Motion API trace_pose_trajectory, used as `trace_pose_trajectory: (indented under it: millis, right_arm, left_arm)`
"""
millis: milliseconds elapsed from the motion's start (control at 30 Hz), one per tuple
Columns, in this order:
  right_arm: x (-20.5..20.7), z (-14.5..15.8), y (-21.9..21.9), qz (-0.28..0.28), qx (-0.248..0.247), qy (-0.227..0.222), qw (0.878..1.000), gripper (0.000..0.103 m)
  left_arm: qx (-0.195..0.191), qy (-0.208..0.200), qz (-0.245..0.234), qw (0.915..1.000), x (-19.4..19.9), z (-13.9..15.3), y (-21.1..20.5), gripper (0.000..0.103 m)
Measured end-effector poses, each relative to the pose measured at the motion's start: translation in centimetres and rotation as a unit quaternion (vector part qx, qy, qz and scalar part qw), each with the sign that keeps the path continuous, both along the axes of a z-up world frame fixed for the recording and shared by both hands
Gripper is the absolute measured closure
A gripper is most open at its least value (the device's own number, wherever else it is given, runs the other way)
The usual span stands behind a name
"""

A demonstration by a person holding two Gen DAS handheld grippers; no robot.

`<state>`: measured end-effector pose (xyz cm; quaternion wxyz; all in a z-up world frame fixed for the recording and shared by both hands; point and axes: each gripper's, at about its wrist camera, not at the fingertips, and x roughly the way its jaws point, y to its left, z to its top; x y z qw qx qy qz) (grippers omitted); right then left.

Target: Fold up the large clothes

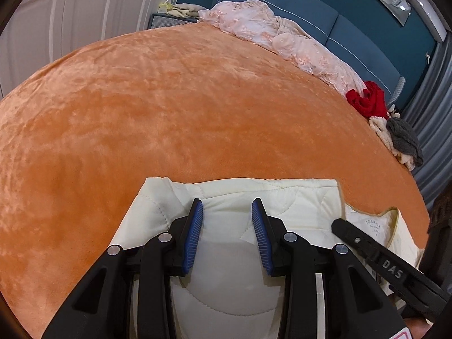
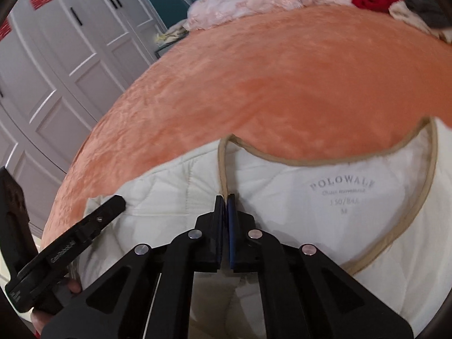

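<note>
A cream quilted jacket [image 1: 282, 206] lies on the orange bedspread [image 1: 169, 99] at its near edge. My left gripper [image 1: 227, 206] is open, its blue pads [image 1: 195, 234] apart just above the jacket's quilted panel, holding nothing. In the right wrist view the jacket [image 2: 325, 226] shows its inner label and tan-piped neckline [image 2: 418, 197]. My right gripper [image 2: 225, 197] is shut on the tan piping of the jacket's front edge, left of the label. Each gripper shows in the other's view: the right one [image 1: 367, 248], the left one [image 2: 84, 226].
A pink lace cloth [image 1: 282, 36] lies along the bed's far side by the blue headboard [image 1: 353, 28]. Red [image 1: 367, 100], cream and grey clothes [image 1: 404, 135] are piled at the far right corner. White wardrobe doors [image 2: 56, 70] stand to the left.
</note>
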<state>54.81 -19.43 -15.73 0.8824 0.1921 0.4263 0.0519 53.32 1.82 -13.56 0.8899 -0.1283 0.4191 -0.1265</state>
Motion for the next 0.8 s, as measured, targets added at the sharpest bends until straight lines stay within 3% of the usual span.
trace_pose_trajectory:
  millis: [100,167,267,333,433,467,633,800]
  right_arm:
    - [-0.1,0.4,-0.2,-0.009,0.003,-0.004,1.0,0.102]
    - [-1.8,1.9,-1.6,-0.047,-0.006,-0.031,0.998,0.098]
    - [-5.3,4.6,-6.3,-0.113,0.028,-0.078,0.99,0.086]
    - [-7.8,5.8,-10.3,-0.145,0.036,-0.084,0.985,0.082]
    - [-10.8,6.1,-15.7,-0.182,0.01,-0.068,0.981,0.079]
    - [-11.4,5.9,-17.0,-0.192,0.008,-0.059,0.979,0.079]
    - [-13.6,3.7,-22.6,-0.24,0.034,-0.018,0.97,0.079]
    - [-12.7,2.3,-23.5,-0.228,0.041,0.006,0.973,0.08]
  left_arm:
    - [0.011,0.001,0.001,0.9999,0.0,-0.1,-0.3,0.067]
    - [0.019,0.003,0.001,0.9998,0.1,0.1,-0.5,0.067]
    - [0.033,0.011,0.003,0.9994,0.2,1.0,-0.7,0.067]
    - [0.053,0.007,0.003,0.9986,-0.3,2.4,-1.3,0.067]
    - [0.015,-0.007,-0.039,0.9991,-1.7,5.1,-3.1,0.063]
    - [0.006,-0.012,-0.058,0.9982,-2.2,6.1,-4.5,0.057]
    - [-0.011,-0.006,-0.158,0.9873,-3.5,8.3,-13.9,0.056]
    - [0.011,0.038,-0.217,0.9755,-4.2,6.1,-23.0,0.056]
